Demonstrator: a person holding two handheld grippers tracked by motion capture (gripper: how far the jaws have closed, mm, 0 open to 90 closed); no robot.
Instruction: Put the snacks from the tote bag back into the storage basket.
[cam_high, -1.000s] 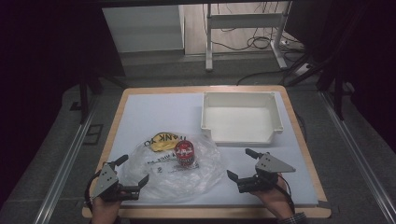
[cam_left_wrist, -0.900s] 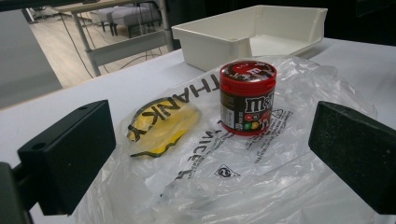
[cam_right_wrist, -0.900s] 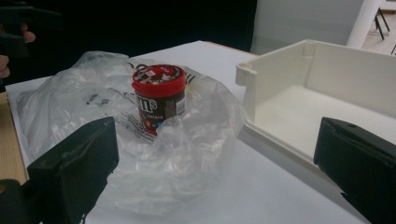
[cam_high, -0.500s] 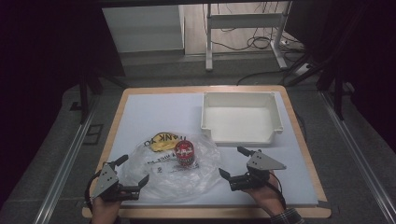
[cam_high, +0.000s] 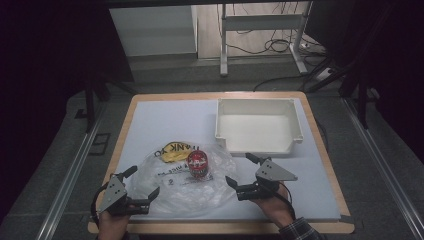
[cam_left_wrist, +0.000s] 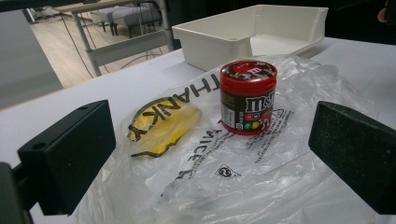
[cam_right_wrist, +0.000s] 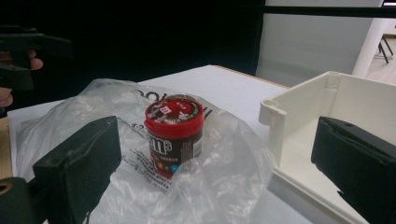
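The candy jar (cam_high: 198, 164) stood upright on the clear plastic bag (cam_high: 175, 187), between and just ahead of both grippers. The left gripper (cam_high: 136, 189) and right gripper (cam_high: 241, 174) were spread wide, empty, likely flanking the bag to grasp it. The left gripper view showed the jar's label, unreadable from above.

Red, yellow and white on a pale table

The candy jar (cam_left_wrist: 248, 98) has a red lid, dark brown label and white lettering; the clear plastic bag (cam_left_wrist: 243, 172) carries black print and a yellow patch; upper right, the tray (cam_high: 257, 125) is plain white.
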